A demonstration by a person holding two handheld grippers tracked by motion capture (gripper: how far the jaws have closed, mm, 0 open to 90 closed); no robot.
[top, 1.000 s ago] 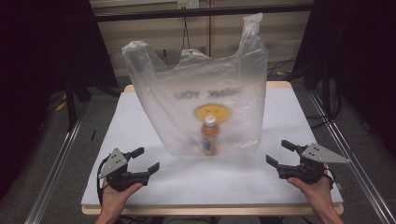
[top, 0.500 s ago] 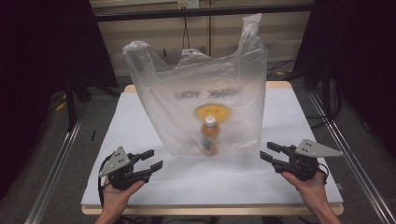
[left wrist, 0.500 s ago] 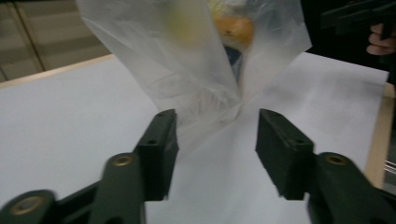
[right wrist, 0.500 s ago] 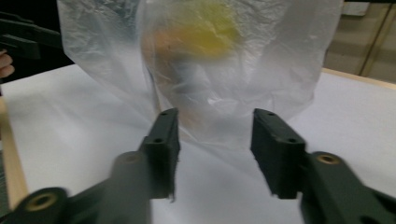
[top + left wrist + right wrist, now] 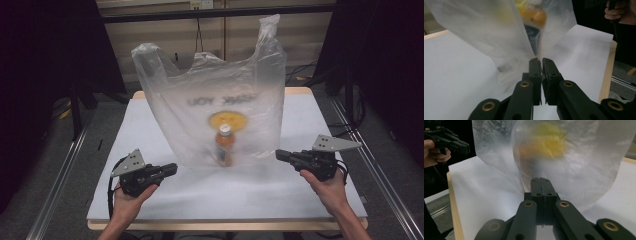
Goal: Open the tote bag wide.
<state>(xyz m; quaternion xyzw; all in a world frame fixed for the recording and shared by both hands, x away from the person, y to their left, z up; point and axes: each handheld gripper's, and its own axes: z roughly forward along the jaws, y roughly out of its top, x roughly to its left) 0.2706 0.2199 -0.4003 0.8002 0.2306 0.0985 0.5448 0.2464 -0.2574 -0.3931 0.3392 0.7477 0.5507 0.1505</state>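
A clear plastic bag with handles stands upright mid-table, a yellow emblem printed on it. Inside stands a bottle with a white cap and an orange label. My left gripper lies level at the bag's lower left and points at its bottom edge. My right gripper mirrors it at the lower right. Both pairs of jaws have just been closing and are now shut, with nothing visible between them. In the left gripper view the tips stop just short of the bag's fold. The right gripper's tips face the bag's wall.
The white table has a wooden rim, and bare surface lies in front of the bag and on both sides. Metal rails run along the floor left and right. Dark curtains and cables stand behind the table.
Both grippers went from open to shut and moved inward and up toward the bag's lower corners. The bag and the bottle have stayed in place.
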